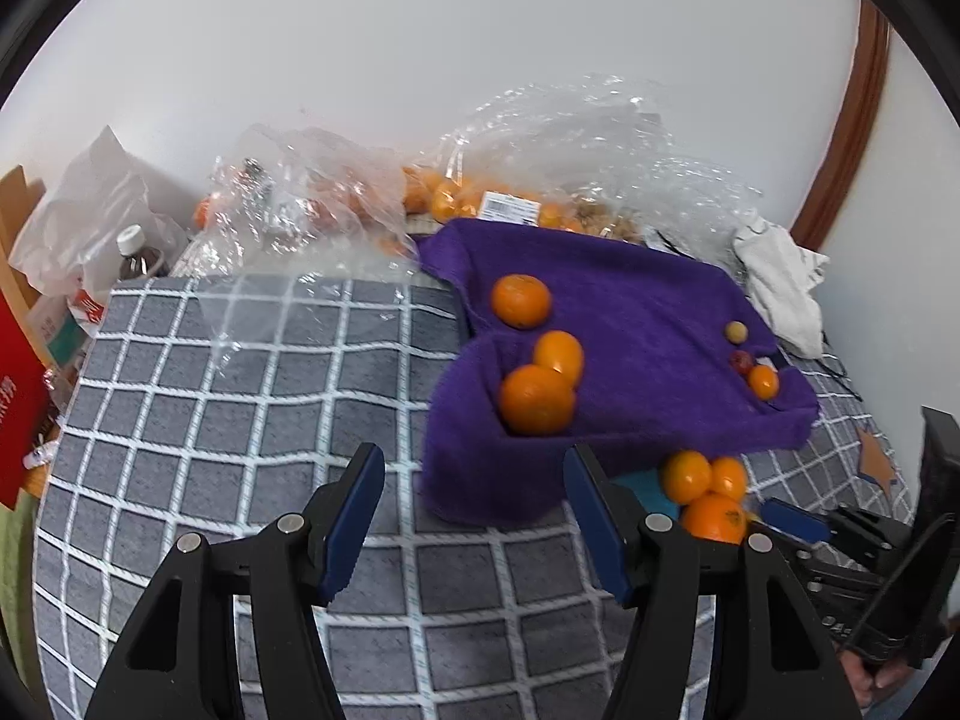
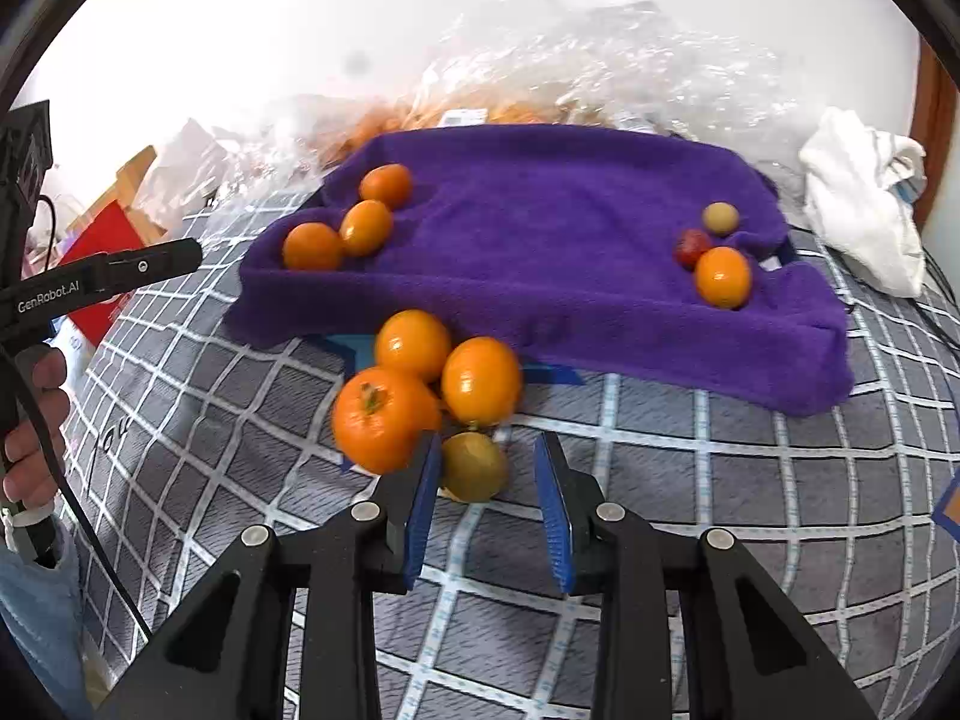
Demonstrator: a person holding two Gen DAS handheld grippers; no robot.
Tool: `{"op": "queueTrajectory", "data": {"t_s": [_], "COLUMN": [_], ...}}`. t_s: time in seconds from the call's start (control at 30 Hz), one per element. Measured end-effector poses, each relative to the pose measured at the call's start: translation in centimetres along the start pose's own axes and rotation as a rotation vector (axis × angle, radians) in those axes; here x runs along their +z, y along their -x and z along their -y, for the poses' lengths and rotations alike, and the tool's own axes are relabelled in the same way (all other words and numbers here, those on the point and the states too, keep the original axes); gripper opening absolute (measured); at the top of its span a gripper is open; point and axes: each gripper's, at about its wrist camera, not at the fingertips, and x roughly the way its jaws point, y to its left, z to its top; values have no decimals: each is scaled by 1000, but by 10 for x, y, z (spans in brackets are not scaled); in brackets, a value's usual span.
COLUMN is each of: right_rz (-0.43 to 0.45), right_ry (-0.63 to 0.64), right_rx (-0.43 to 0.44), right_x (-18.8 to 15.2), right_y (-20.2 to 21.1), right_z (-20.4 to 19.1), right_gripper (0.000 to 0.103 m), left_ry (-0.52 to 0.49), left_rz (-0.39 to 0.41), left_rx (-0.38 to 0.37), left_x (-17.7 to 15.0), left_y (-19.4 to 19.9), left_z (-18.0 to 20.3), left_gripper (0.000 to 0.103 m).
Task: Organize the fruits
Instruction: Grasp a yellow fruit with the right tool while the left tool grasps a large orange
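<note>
A purple towel [image 2: 570, 228] lies on the grey checked cloth [image 2: 720, 480]. Three oranges [image 2: 366, 227] sit at the towel's left end. A small yellowish fruit [image 2: 720, 217], a red one [image 2: 691, 246] and a small orange [image 2: 723, 276] sit at its right end. Three more oranges [image 2: 414, 345] cluster in front of the towel, with a yellow-green fruit [image 2: 474, 471] beside them. My right gripper [image 2: 489, 447] is open, its tips on either side of that fruit. My left gripper [image 1: 474, 462] is open and empty, just before the towel's [image 1: 630, 312] near left corner.
Crumpled clear plastic bags [image 1: 456, 192] holding more oranges line the wall behind the towel. A white cloth [image 1: 780, 282] lies at the back right. A bottle [image 1: 135, 252] and a red box [image 1: 18, 420] stand off the left edge. A person's hand [image 2: 36, 420] holds the left tool.
</note>
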Motion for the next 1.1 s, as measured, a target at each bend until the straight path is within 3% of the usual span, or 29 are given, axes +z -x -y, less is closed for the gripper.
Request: {"op": "queueTrajectory", "data": {"t_s": [0.23, 0.3, 0.43, 0.53, 0.63, 0.8, 0.97, 1.07, 1.1], "right_rz": [-46, -47, 19, 54, 75, 90, 90, 92, 92], "right_ry": [-25, -24, 23, -5, -38, -31, -64, -78, -85], "right_rx": [77, 95, 55, 61, 9, -83, -120, -127, -125], "right_x": [-6, -10, -15, -20, -29, -50, -62, -63, -62], "right_y": [-5, -5, 9, 25, 40, 65, 80, 84, 84], "right_z": [8, 8, 4, 17, 39, 60, 83, 89, 90], "right_gripper": [32, 26, 26, 26, 26, 26, 26, 26, 26], "left_ry": [-12, -20, -37, -45, -53, -66, -68, -90, -98], "left_rz": [-31, -36, -53, -73, -106, -118, -146, -134, -140], "left_rx": [-69, -86, -142, -184, -210, -153, -121, -122, -123], "left_x": [-10, -13, -18, -23, -29, -40, -47, -49, -48], "left_y": [-1, -2, -5, -12, -23, -41, -53, -52, -51], "left_z": [21, 29, 51, 69, 89, 111, 118, 122, 124], "left_gripper": [60, 60, 60, 60, 60, 60, 60, 41, 40]}}
